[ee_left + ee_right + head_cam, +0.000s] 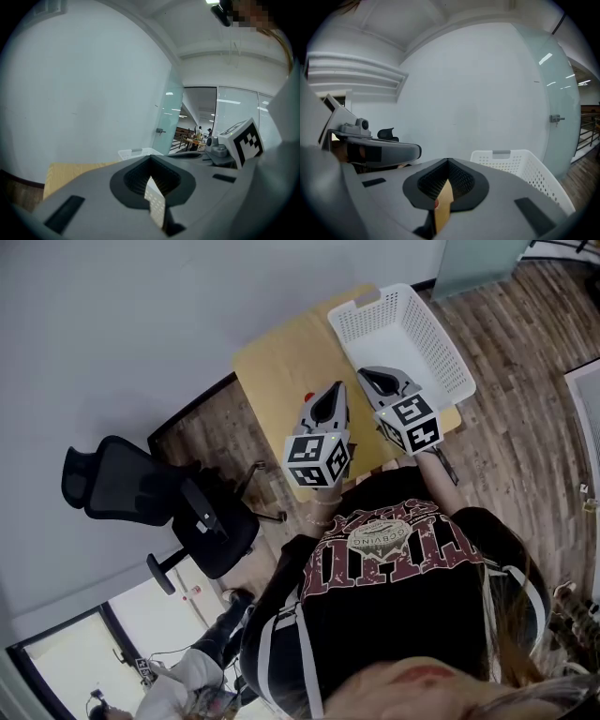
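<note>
One wooden table point(281, 362) stands against the pale wall, and everything else is placed from it. On the table's far right part sits one white perforated basket point(439, 334), its long side running toward the table's near edge; nothing can be seen inside it. One small red thing point(309, 397) lies on the bare wood toward the table's near edge, left of the basket. It is too small to name.

Two grippers hang above the near side of the table, each with one marker cube. The left gripper point(340, 387) is above the wood just beside the red thing, apart from it. The right gripper point(364, 373) is over the basket's near corner, not touching it. The two are close side by side, tips pointing across the table toward the wall.

Both pairs of jaws are drawn together with only a thin slit left, and neither grips anything. Through the left slit shows a strip of the basket point(136, 152); through the right slit, table wood and a red speck point(436, 202).

Left of the table, on the plank floor, stands one black office chair point(150, 493) — well apart from it. Nothing lies between the grippers and the tabletop.
</note>
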The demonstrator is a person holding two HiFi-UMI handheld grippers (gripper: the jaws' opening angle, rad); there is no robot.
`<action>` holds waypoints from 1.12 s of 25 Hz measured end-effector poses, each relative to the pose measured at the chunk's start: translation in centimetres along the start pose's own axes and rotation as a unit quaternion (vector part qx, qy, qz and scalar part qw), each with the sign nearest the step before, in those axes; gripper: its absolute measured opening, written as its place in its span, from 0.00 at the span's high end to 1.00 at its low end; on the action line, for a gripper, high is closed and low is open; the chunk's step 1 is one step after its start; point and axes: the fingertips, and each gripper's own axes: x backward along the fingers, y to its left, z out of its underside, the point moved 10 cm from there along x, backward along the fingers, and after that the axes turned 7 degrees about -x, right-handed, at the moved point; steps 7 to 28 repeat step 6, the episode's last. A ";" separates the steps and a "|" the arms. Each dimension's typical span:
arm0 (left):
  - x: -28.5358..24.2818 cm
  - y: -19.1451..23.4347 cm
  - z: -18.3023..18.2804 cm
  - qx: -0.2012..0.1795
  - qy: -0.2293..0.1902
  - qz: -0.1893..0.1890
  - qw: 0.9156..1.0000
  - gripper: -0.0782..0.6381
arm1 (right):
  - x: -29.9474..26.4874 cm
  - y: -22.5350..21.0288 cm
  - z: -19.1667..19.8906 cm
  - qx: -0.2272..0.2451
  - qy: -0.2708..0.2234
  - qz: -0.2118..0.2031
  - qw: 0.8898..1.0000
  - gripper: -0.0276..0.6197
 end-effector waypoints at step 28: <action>-0.2 -0.1 -0.4 -0.019 0.001 -0.003 1.000 0.82 | -0.1 -0.1 0.0 0.000 0.001 0.000 1.000 0.93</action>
